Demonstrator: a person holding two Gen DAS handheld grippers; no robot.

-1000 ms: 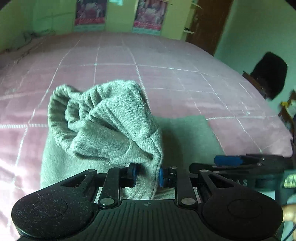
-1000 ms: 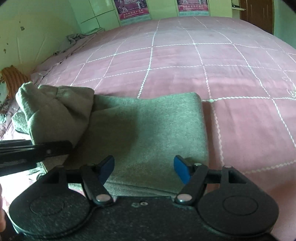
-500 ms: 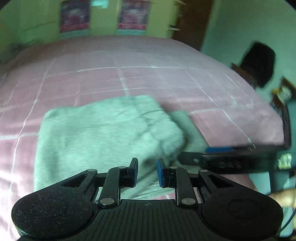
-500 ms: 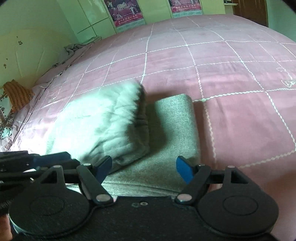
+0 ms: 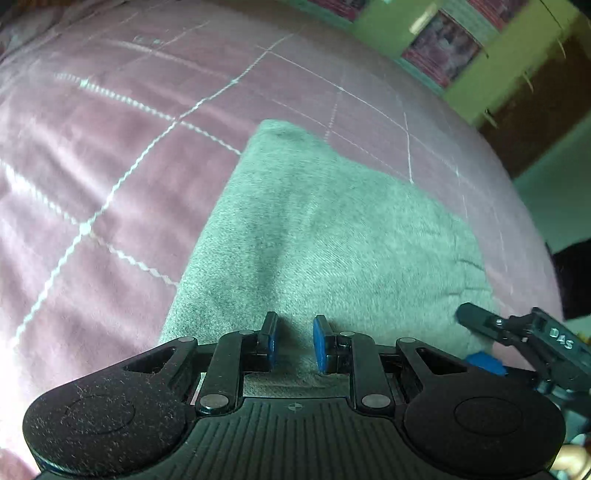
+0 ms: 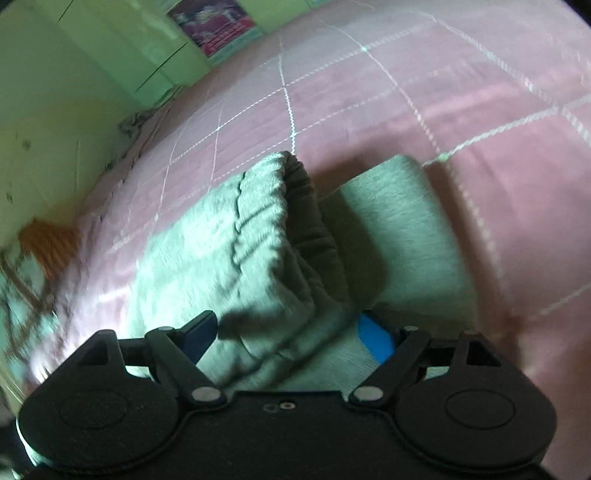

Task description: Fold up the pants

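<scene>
The grey pants (image 5: 325, 236) lie folded on the pink bedspread (image 5: 92, 155). In the right wrist view the waistband end (image 6: 258, 236) is folded over the lower layer (image 6: 399, 229), with the elastic edge facing right. My left gripper (image 5: 293, 341) hovers at the near edge of the pants, jaws slightly apart with nothing between the blue pads. My right gripper (image 6: 284, 336) is open wide, its pads either side of the folded top layer's near corner. The right gripper also shows in the left wrist view (image 5: 517, 332), at the pants' right corner.
The pink bedspread with white stitched squares spreads around the pants (image 6: 480, 92). Green walls with posters (image 6: 214, 26) stand at the far side. A brown door (image 5: 535, 85) is at the right. An orange cloth (image 6: 48, 243) lies at the bed's left edge.
The left gripper let go of the waistband end, which dropped folded over the lower layer. Both views swung and tilted; the right gripper moved in around the fold's near corner.
</scene>
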